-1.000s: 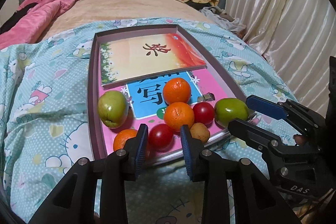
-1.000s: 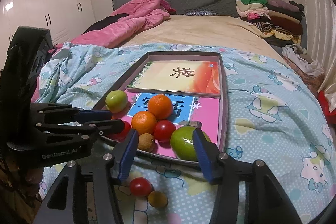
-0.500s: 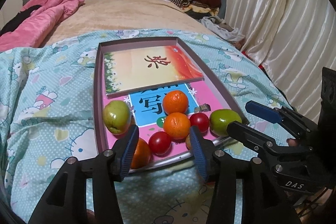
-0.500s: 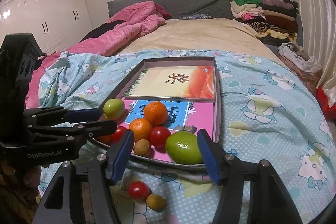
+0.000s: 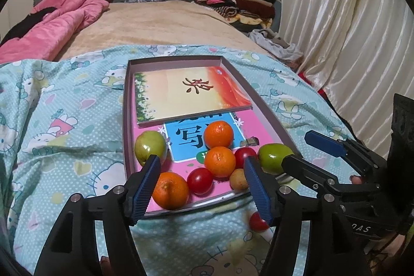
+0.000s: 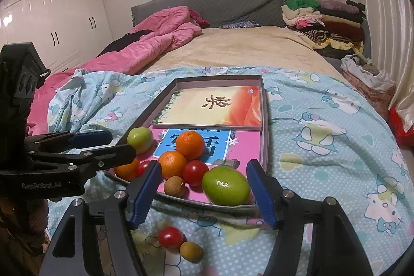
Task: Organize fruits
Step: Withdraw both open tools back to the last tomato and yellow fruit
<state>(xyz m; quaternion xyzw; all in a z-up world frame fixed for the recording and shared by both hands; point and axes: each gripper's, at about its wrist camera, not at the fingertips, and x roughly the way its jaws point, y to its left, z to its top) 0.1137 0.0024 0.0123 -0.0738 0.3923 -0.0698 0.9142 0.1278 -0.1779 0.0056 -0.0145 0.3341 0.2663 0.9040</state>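
The left gripper is hanging over the near edge of the tray with its jaws spread wide and nothing between them. In the tray's near end, a green fruit, three oranges, two red tomatoes, a small brown fruit and a second green fruit are lying clustered. The right gripper is hovering to the right, likewise wide apart and holding nothing. Nearer, a stray tomato and brown fruit are touching on the bedsheet.
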